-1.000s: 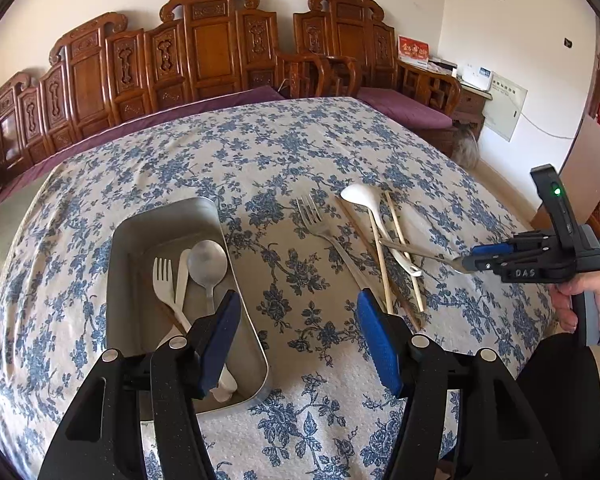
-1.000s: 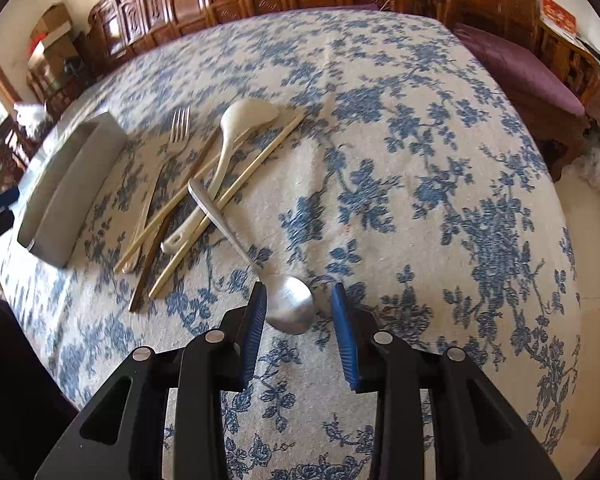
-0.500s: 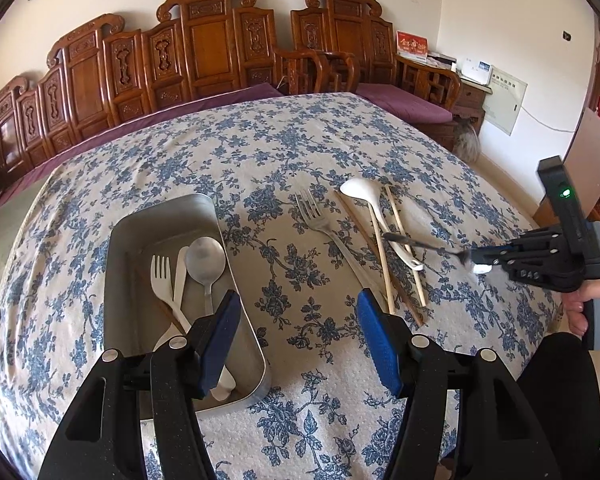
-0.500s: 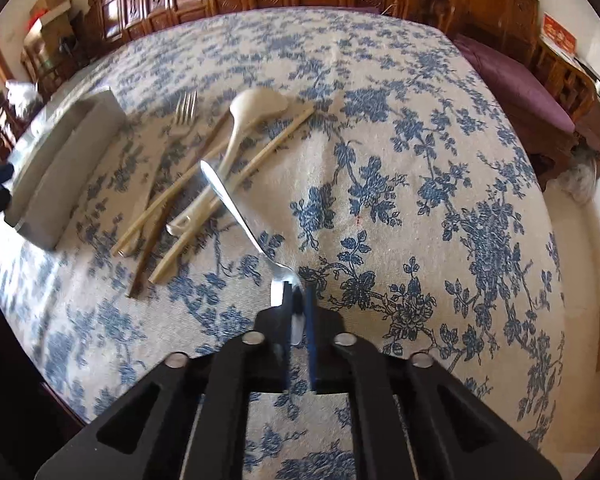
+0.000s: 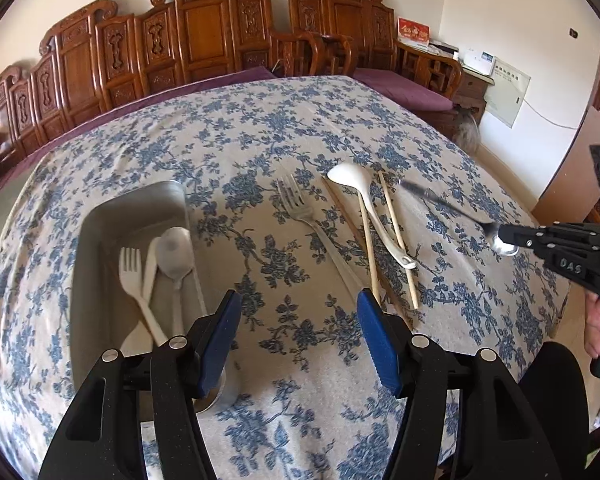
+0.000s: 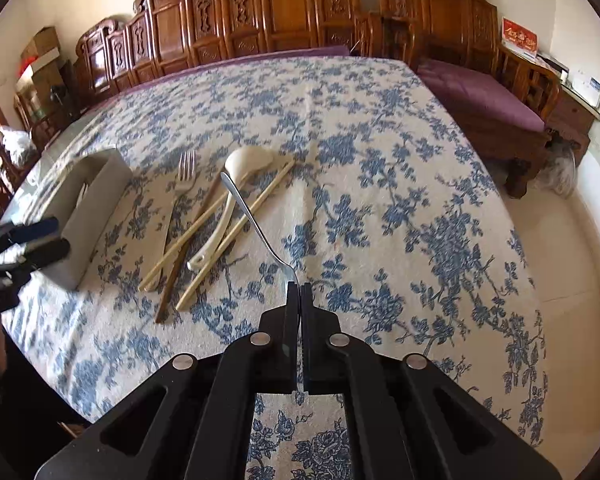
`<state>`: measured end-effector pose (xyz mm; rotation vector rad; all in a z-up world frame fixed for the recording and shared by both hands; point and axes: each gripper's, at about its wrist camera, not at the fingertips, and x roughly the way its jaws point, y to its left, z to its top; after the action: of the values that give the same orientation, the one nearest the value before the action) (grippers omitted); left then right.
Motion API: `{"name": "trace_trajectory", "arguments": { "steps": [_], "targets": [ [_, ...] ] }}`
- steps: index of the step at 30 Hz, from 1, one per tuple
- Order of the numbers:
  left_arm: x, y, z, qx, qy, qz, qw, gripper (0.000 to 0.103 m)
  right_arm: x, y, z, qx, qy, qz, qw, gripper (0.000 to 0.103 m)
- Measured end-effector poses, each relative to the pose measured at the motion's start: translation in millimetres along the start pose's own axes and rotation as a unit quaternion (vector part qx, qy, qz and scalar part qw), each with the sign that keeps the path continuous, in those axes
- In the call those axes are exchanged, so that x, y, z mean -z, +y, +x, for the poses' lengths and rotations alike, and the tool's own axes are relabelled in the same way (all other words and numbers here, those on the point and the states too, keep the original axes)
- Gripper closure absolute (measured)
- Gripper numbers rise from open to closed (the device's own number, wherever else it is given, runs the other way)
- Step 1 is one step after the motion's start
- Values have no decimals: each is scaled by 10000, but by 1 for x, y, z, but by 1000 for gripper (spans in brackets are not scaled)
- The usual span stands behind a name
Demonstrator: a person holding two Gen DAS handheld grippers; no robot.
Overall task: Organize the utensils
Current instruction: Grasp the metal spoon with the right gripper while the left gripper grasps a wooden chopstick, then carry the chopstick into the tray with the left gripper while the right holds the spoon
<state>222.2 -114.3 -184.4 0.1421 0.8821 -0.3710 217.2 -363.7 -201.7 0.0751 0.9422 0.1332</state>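
The tabletop (image 5: 260, 140), covered in a blue-flowered cloth, carries a metal tray (image 5: 100, 216) toward its left side and a loose cluster of utensils to the right of it, well apart from the tray. Inside the tray lie a white plastic fork (image 5: 134, 280), a second pale handle beside it and a spoon (image 5: 174, 250) already sorted. On the cloth remain a metal fork (image 5: 300, 208), a white ladle-like spoon (image 5: 364, 200), two pale chopsticks (image 5: 396, 240) and a darker stick (image 6: 172, 280) crossing under them. The change is on the right: a second ago the metal spoon (image 6: 252, 220) lay flat with its bowl between parted jaws of the right claw (image 6: 298, 292); those jaws have since closed fully on the bowel end, and the spoon is now lifted clear of the cloth, its handle sticking out forward and up over the pile, no longer resting on the other pieces. The left claw (image 5: 300, 336) hangs with its blue pads (image 5: 220, 332) apart and empty, just over the near right corner of the tray, much as before. For the task, this looks like one more utensil picked and ready to travel across to the tray; held by the bowl alone, the long handle may swing or slip, so a steady carry seems wise
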Motion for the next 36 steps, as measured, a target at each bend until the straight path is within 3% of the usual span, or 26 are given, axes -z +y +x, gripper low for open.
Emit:
{"name": "trace_trajectory", "arguments": {
  "steps": [5,15,29,36],
  "targets": [
    [-8,-17,19,148,177,106,9997,57,0,-2,0,-28,-21,-2,10000,101],
    [-13,-49,67,512,673,257,9961,88,1,-12,4,-134,16,112,9998,101],
    [-20,-61,94,385,845,430,9948,96,1,-18,8,-327,46,296,9990,101],
    [-13,-57,80,387,916,461,9940,99,3,-18,8,-345,52,300,9989,101]
  ]
}}
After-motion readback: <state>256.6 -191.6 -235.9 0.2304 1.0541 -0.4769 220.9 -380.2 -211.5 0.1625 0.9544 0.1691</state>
